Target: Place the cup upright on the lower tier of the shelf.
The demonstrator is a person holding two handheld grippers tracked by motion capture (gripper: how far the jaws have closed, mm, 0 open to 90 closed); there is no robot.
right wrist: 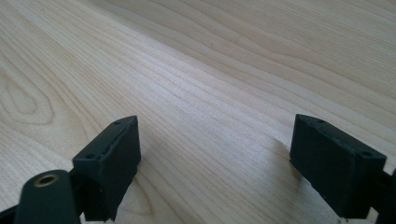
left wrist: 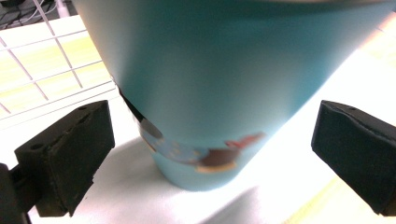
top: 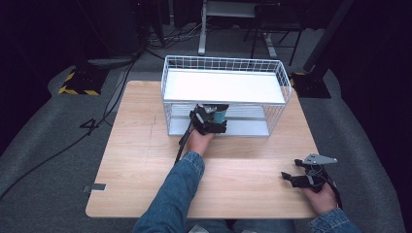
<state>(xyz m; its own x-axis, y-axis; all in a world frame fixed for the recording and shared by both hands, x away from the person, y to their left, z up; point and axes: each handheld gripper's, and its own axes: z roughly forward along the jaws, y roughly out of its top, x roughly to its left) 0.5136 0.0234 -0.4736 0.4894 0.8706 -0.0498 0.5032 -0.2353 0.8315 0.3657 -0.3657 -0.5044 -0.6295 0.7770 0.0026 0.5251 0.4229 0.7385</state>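
Your left claw stands spread around the teal cup, now set on the rack's lower shelf; only withdrawing remains.

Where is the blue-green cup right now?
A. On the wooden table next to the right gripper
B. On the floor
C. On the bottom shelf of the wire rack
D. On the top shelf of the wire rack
C: the blue-green cup stands on the bottom shelf of the wire rack, under the white top shelf, with the left gripper open around it and its jaws off the sides.
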